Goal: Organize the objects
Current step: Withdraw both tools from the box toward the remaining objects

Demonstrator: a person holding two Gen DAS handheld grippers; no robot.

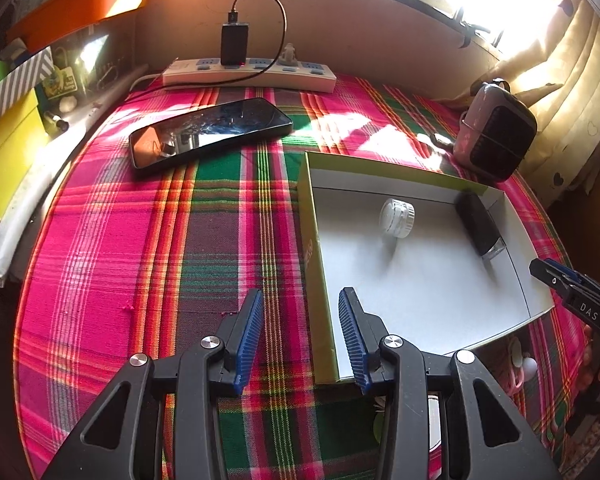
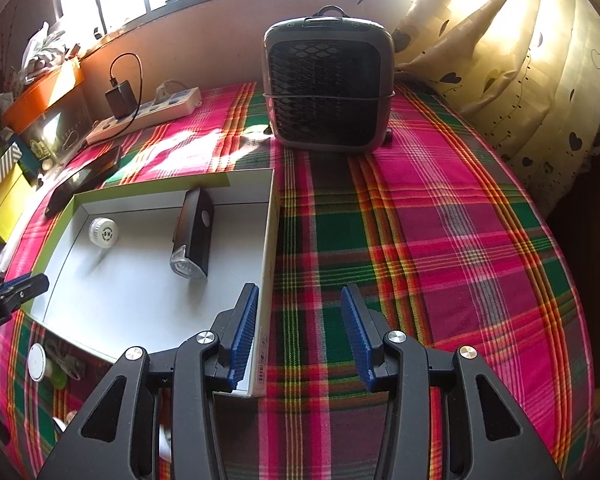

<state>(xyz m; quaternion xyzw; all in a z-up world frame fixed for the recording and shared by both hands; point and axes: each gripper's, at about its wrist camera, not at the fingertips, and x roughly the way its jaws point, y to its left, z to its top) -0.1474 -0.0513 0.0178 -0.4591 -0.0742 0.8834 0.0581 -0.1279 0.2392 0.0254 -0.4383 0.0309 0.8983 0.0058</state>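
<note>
A shallow white box with green sides lies on the plaid cloth. Inside it are a white round cap and a black bike light. A black phone lies on the cloth beyond the box, to its left. My left gripper is open and empty, astride the box's left wall. My right gripper is open and empty, astride the box's right wall; its tip also shows in the left wrist view.
A white power strip with a black charger lies by the back wall. A small grey heater stands at the back right. Yellow and striped boxes stand left. Curtains hang right. Small items lie near the box's front edge.
</note>
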